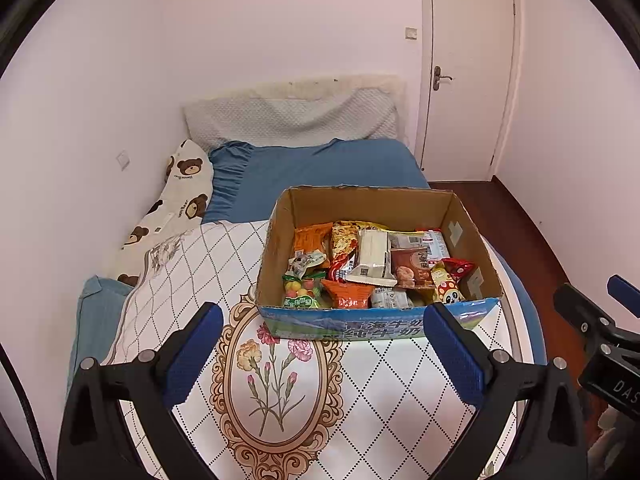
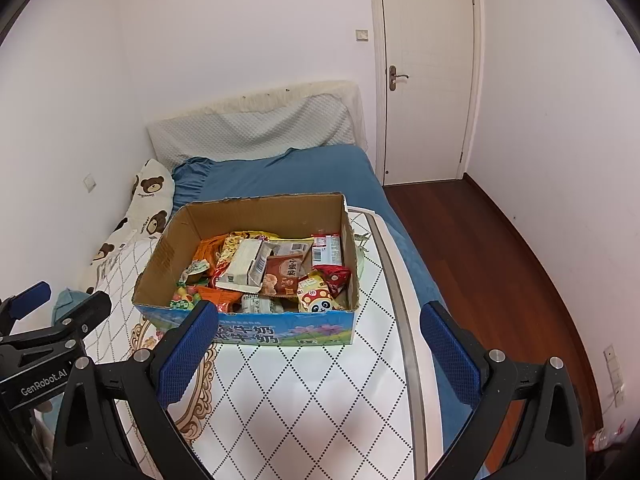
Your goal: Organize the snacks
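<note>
An open cardboard box [image 1: 276, 248] with a blue printed front stands on a white quilted mat [image 1: 380, 392] on the bed; it also shows in the right wrist view [image 2: 168, 248]. It is full of several snack packets: an orange pack [image 1: 310, 238], a white pack [image 1: 374, 256], a brown cookie pack [image 1: 412, 270] and a mushroom-print pack [image 1: 446, 286]. My left gripper [image 1: 322, 354] is open and empty, in front of the box. My right gripper [image 2: 320, 354] is open and empty, also in front of the box, to its right.
A bear-print pillow [image 1: 188, 188] lies along the left wall. A blue sheet [image 1: 320, 168] covers the bed behind the box. A closed door [image 2: 428, 72] and wooden floor [image 2: 480, 260] are on the right. The mat's right edge [image 2: 400, 300] runs near the bed's side.
</note>
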Demonstrator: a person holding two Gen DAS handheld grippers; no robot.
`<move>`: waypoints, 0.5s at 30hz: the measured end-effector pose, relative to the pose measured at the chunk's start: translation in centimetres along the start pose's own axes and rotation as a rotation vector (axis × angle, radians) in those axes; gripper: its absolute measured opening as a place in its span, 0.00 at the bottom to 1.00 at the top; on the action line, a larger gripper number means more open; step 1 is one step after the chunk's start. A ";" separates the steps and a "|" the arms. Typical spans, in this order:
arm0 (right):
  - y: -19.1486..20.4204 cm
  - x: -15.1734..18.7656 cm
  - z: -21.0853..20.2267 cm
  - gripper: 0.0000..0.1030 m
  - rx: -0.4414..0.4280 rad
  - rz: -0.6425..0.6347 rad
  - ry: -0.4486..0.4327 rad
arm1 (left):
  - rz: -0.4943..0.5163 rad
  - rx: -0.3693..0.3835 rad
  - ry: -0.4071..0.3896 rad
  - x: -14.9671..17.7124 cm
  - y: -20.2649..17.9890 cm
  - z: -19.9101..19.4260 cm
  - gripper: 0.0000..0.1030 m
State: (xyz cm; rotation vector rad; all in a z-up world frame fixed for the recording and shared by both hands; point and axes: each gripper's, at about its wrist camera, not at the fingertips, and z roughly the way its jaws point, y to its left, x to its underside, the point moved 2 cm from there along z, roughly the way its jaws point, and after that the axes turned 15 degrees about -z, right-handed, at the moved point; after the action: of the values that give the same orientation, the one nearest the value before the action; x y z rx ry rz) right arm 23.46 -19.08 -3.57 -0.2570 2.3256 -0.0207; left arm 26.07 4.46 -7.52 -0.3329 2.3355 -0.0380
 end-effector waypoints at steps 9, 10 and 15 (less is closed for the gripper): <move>-0.1 -0.1 -0.1 1.00 0.001 0.000 -0.001 | 0.009 0.006 -0.006 -0.3 -0.1 -0.3 1.00; -0.1 -0.1 -0.1 1.00 -0.001 0.001 -0.001 | 0.009 0.007 -0.006 -0.3 -0.1 -0.3 1.00; -0.1 -0.1 -0.2 1.00 -0.003 0.000 -0.001 | 0.009 0.009 -0.001 -0.2 -0.2 -0.3 1.00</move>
State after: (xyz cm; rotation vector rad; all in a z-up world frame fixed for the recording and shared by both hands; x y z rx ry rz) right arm 23.42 -19.17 -3.31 -0.2579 2.3247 -0.0173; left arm 26.01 4.29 -7.16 -0.3175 2.3354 -0.0445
